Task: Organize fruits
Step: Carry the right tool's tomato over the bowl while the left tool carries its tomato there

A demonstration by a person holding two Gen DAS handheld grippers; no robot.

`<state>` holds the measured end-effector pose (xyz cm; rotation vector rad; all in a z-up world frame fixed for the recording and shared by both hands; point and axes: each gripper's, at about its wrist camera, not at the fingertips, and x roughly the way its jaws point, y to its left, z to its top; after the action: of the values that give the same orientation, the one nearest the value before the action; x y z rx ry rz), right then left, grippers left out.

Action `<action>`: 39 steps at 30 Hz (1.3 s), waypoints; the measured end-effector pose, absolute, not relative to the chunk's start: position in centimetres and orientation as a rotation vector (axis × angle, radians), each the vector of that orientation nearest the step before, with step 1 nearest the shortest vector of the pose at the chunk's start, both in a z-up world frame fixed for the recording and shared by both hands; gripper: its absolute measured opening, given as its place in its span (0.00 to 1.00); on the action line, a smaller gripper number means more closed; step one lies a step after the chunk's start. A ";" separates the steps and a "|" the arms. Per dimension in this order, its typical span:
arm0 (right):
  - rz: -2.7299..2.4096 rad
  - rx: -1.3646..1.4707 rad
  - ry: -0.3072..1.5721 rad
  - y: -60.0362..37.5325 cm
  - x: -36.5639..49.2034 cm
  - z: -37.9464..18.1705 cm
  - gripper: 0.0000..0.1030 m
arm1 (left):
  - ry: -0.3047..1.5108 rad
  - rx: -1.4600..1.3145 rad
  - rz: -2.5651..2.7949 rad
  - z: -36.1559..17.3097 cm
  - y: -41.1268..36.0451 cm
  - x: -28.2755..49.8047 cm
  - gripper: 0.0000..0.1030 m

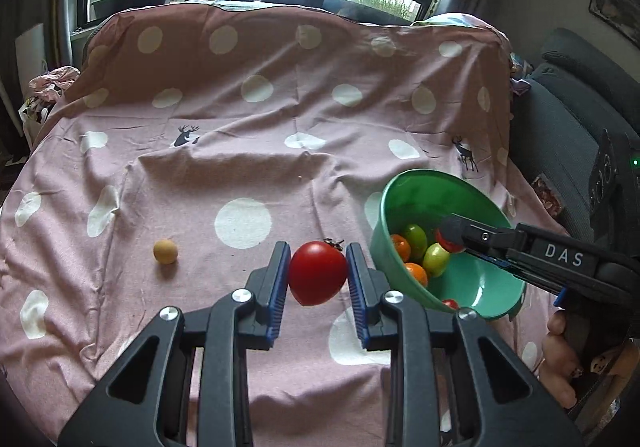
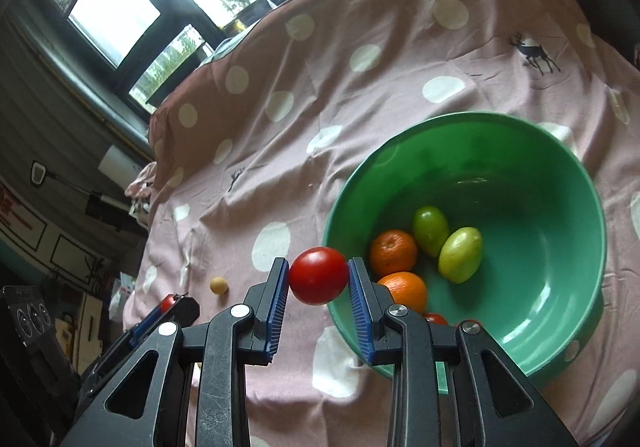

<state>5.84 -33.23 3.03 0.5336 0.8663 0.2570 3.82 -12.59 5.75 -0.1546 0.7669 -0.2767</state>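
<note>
The left gripper (image 1: 318, 273) has its jaws closed on a red tomato (image 1: 318, 273), held above the pink dotted cloth (image 1: 240, 167) just left of the green bowl (image 1: 480, 287); the right gripper (image 2: 319, 275) likewise clamps a second red tomato (image 2: 319, 275), right at the bowl's (image 2: 560, 287) near-left rim; inside the bowl lie two oranges (image 2: 393, 251), two green fruits (image 2: 460, 255) and small red ones low by the rim; a small tan ball-like fruit (image 1: 165, 251) rests on the cloth, well left of the bowl.
</note>
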 end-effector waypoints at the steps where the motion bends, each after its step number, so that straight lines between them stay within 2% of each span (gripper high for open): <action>1: 0.252 0.550 0.858 -33.9 5.7 3.1 0.31 | 0.764 -0.150 -0.288 5.9 -13.2 3.8 0.27; 16: 0.125 0.646 0.796 -39.3 4.5 3.3 0.31 | 0.788 -0.143 -0.430 5.9 -20.1 4.2 0.27; 39: 0.007 0.707 0.819 -42.6 4.4 1.6 0.31 | 0.886 -0.128 -0.553 3.6 -25.2 5.2 0.27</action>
<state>4.43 -42.62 1.55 0.7072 0.8186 0.0073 5.18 -25.24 3.62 -0.1280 0.8863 -0.5534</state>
